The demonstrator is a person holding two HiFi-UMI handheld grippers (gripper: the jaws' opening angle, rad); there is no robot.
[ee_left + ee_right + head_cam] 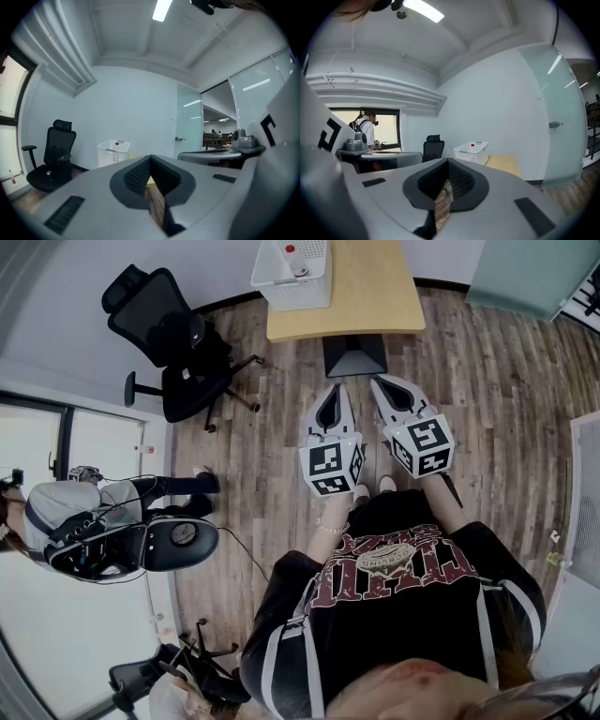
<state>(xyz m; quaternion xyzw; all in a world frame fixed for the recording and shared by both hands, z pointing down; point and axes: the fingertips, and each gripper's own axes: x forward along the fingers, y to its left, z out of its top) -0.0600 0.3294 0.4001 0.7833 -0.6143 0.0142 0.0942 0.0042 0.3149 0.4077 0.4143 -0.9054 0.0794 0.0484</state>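
A person holds both grippers side by side at waist height above the wood floor, pointed at a light wooden table (370, 292). My left gripper (338, 386) has its jaws closed together with nothing between them, as the left gripper view (150, 158) also shows. My right gripper (378, 382) is likewise shut and empty, its jaws meeting in the right gripper view (447, 161). A white plastic basket (292, 276) stands on the table's left end and holds a red-capped item (291, 250). Both grippers are well short of the table, touching nothing.
A black office chair (176, 338) stands left of the table. The table's dark base (354, 355) lies just ahead of the grippers. Another person (70, 512) with equipment is at the far left. A frosted glass door (190, 124) stands to the right of the table.
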